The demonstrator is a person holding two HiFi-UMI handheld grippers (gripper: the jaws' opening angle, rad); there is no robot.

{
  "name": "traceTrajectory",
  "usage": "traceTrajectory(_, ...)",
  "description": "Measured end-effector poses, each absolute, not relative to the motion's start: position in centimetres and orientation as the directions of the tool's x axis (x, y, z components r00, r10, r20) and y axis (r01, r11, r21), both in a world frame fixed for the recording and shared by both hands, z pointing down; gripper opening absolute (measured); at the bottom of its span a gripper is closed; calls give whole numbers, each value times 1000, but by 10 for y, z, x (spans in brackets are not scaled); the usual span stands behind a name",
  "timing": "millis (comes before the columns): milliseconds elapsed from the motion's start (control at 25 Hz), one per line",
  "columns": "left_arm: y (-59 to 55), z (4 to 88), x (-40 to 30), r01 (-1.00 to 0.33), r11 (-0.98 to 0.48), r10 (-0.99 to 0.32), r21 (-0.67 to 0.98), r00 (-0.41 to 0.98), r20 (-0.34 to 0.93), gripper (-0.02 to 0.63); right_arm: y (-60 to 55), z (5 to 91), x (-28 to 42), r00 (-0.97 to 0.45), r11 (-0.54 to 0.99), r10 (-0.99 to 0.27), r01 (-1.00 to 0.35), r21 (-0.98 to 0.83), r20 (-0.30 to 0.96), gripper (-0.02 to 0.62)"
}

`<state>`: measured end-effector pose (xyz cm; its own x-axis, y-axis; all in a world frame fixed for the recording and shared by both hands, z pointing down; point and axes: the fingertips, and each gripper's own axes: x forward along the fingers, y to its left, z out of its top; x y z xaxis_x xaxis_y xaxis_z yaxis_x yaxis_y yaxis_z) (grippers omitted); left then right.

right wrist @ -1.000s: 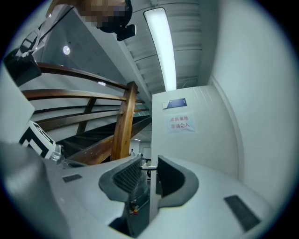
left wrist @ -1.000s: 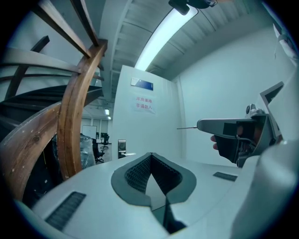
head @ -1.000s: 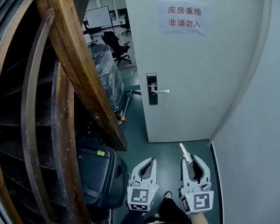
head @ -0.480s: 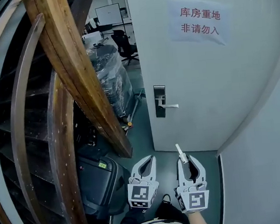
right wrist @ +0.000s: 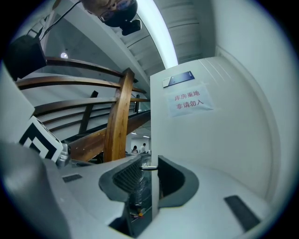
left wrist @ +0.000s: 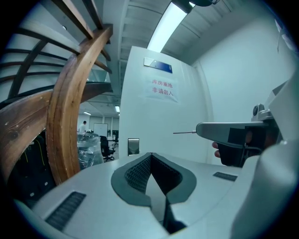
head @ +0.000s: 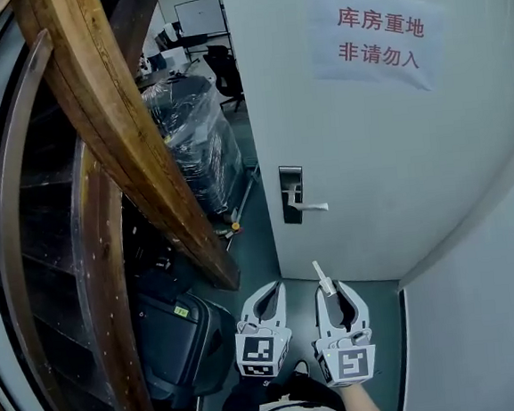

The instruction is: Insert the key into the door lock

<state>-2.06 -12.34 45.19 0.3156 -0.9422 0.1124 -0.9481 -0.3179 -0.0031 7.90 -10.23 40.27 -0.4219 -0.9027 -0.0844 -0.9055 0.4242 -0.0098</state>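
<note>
A: The right gripper is clamped on the key, whose blade sticks up and forward past the jaw tips.

B: And the left gripper?

A: Its jaws are together with nothing between them. It sits just beside the right one and looks spare for now.

B: Why is the key held that way?

A: I'd say it is so the blade leads. It points roughly toward the door, ready to be aimed.

B: Where's the door lock?

A: On the dark plate at the door's left edge, with a silver lever handle beside it. It is well apart from the key, higher and further ahead. The keyhole itself is too small to make out, so finding it comes first.

B: And the room?

A: A dull grey-green floor and a pale wall on the right. A paper sign hangs on the door. A wooden stair beam crowds the left, with a black case under it and plastic-wrapped goods beyond.
</note>
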Motion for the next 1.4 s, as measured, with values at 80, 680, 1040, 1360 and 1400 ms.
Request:
traceTrajectory(80,-131,457,-24,-951,-308,-945,-5,305,119,3,-111,408,76,-423,425,-903,-905,-8,-72,117)
traceTrajectory(680,-200,487,-62,-934,-357,-922,-4,351,164,3,-179,453,29,-356,356,-935,-935,-4,2,117)
traceTrajectory(1040,-236,520,-87,-907,-422,-893,-16,412,183,3,-225,491,4,-283,283,-959,-959,10,22,117)
traceTrajectory(1360,-254,576,-97,-914,-405,-903,-18,397,163,3,-270,557,6,-242,242,-970,-970,25,6,117)
traceTrajectory(1400,-254,584,-99,-916,-400,-905,-16,392,163,3,-276,565,7,-237,237,-971,-971,28,5,117)
